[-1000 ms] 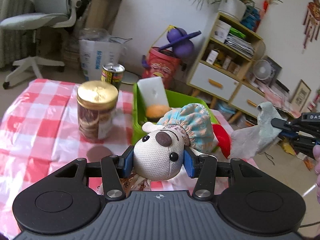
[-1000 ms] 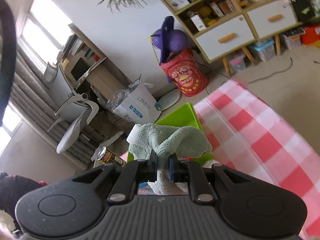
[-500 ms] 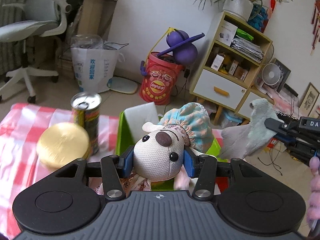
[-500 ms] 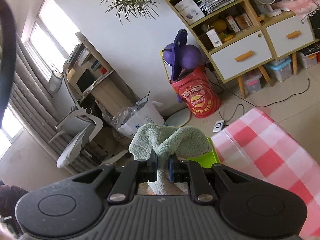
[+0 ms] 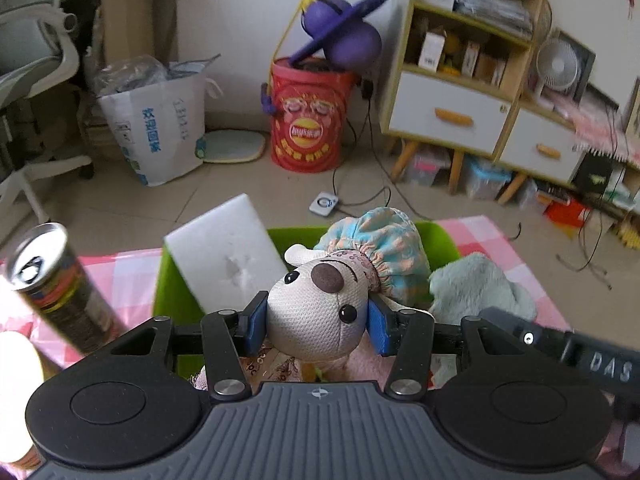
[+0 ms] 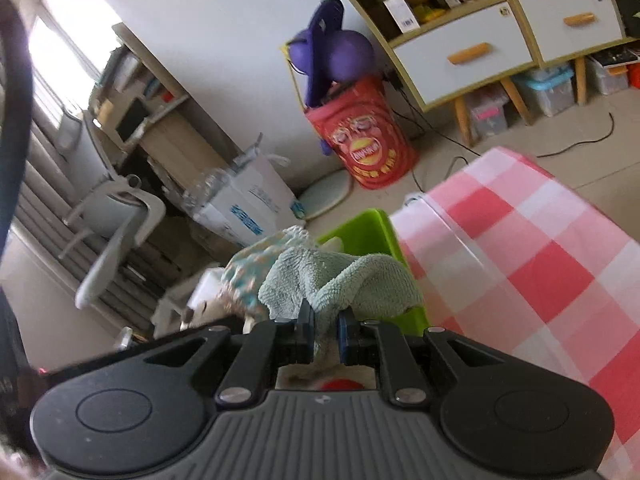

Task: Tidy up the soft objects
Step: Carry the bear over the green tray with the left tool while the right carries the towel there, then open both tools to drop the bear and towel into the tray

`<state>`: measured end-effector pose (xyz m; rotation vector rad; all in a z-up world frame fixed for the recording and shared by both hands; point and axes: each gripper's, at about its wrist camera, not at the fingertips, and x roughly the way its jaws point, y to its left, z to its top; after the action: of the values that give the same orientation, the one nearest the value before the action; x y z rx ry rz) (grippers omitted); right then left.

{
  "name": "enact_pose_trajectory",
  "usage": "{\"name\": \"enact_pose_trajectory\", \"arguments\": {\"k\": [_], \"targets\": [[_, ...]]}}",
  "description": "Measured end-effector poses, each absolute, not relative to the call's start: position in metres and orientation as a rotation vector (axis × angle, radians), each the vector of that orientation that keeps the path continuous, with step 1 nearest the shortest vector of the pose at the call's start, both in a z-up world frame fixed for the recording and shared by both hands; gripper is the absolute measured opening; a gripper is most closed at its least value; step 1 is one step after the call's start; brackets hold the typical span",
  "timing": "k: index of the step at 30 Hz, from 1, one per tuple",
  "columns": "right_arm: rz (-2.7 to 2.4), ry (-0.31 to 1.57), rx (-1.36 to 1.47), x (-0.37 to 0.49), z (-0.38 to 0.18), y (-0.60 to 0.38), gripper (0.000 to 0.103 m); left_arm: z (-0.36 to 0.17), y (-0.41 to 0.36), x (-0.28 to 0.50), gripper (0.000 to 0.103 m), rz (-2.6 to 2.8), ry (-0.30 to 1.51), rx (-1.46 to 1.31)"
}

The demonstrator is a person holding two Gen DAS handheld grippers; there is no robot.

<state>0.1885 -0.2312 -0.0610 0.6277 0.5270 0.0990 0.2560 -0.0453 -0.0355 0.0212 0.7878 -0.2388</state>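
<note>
Doll, towel now over bin

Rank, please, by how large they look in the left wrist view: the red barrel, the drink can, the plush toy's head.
1. plush toy's head, though nearness inflates it
2. red barrel
3. drink can, partly cut off by blur, so unsure

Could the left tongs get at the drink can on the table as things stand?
Probably not. The left tongs are already shut on the plush dog's head, so nothing else fits between them. The drink can stands off to their left, beside the green bin; the dog would need setting down first.
</note>
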Motion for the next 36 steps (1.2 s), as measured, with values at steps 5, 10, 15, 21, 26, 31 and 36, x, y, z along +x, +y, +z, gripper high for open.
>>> {"name": "enact_pose_trajectory", "arguments": {"k": [5, 10, 15, 21, 26, 31, 36], "targets": [[0.083, 0.541, 0.604, 0.190, -0.069, -0.231, 0.000, -0.048, -0.056, 0.269, 0.050, -0.217, 0.825, 0.058], [0.069, 0.540, 0.578, 0.190, -0.073, -0.229, 0.000, -0.050, -0.055, 0.278, 0.051, -0.173, 0.872, 0.051], [0.069, 0.542, 0.569, 0.188, -0.069, -0.229, 0.000, -0.046, -0.054, 0.273, 0.055, -0.184, 0.870, 0.050], [0.093, 0.556, 0.659, 0.184, -0.062, -0.240, 0.004, -0.027, -0.048, 0.261, 0.067, -0.201, 0.834, 0.008], [0.086, 0.559, 0.614, 0.172, -0.046, -0.238, 0.017, -0.006, -0.037, 0.244, 0.075, -0.200, 0.810, 0.013], [0.080, 0.552, 0.584, 0.151, -0.023, -0.238, 0.028, 0.016, -0.018, 0.218, 0.080, -0.198, 0.785, -0.003], [0.076, 0.536, 0.550, 0.125, 0.001, -0.236, 0.034, 0.030, -0.001, 0.190, 0.084, -0.199, 0.770, -0.022]]}}
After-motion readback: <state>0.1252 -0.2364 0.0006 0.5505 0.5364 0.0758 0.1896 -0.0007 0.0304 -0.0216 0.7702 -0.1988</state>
